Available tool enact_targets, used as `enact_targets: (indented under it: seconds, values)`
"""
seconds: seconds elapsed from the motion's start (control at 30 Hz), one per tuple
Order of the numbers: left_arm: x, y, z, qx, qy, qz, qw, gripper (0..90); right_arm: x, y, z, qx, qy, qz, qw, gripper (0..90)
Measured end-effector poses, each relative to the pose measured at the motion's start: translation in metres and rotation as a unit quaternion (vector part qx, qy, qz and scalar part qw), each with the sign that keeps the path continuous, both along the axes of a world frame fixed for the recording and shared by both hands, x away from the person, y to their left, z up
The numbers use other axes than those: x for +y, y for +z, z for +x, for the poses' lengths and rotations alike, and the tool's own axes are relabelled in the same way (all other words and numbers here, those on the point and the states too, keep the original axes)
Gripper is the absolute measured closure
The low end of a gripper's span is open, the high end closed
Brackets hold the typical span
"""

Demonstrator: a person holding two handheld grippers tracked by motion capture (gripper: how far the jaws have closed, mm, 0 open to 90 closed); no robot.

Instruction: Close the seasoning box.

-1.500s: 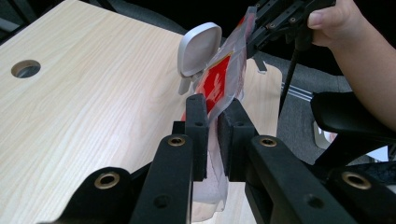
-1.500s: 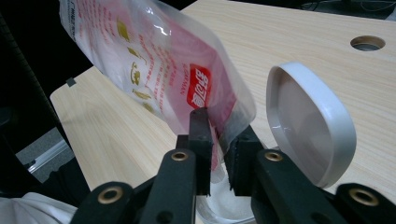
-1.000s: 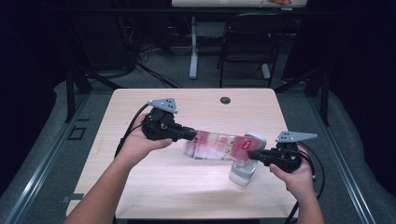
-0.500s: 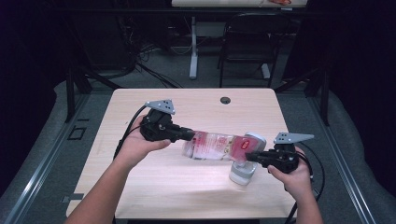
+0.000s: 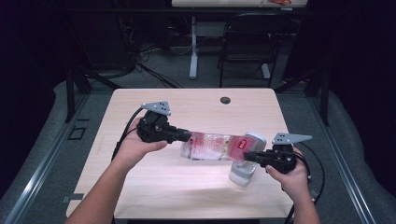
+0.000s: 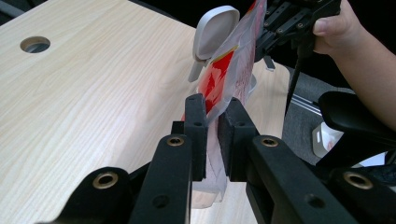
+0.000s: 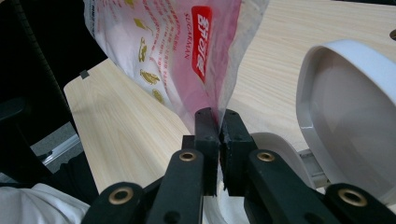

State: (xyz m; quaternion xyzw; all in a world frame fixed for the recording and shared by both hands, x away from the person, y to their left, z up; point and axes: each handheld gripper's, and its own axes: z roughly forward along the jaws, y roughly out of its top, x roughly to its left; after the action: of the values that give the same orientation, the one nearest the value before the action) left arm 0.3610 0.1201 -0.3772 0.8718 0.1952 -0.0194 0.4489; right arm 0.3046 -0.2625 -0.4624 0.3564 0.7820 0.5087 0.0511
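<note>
Plastic bag [image 5: 212,146], red and clear, hangs stretched at the middle of the high view above the table [image 5: 154,186], left gripper [image 5: 185,136] and right gripper [image 5: 248,157] each clamped on an end.

A lab or office workroom is suggested. A light wooden counter [image 5: 187,186] with a round cable hole [image 5: 225,100] is seen beyond the left gripper [image 5: 187,136]. Farther beyond both grippers, a dark chair [image 5: 247,51], the white leg of another desk [image 5: 193,46] and loose cables [image 5: 154,70] on grey carpet [image 5: 42,154] are seen. The surroundings are kept dark.
</note>
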Motion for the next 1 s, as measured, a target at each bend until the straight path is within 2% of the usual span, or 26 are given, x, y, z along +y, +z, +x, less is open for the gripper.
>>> enact_targets:
  seconds: [0.27,0.6,0.73,0.83,1.0]
  values:
    - [0.005,-0.009,0.002,0.005,0.011,0.009,0.9999,81.4,0.002,0.003,-0.002,-0.014,0.000,0.001,0.9999,89.6]
    - [0.013,-0.022,0.002,0.014,0.017,0.007,0.9997,80.6,0.007,0.008,-0.005,-0.028,-0.004,-0.008,0.9996,90.0]
    - [0.015,-0.028,0.002,0.019,0.019,0.003,0.9996,80.4,0.007,0.011,-0.006,-0.034,-0.010,-0.005,0.9994,90.0]
    - [0.016,-0.033,0.001,0.020,0.019,0.011,0.9995,80.1,0.007,0.013,-0.006,-0.038,-0.012,-0.001,0.9992,90.0]
    - [0.021,-0.042,0.000,0.028,0.023,0.007,0.9993,79.8,0.010,0.013,-0.004,-0.036,-0.010,0.005,0.9993,90.0]
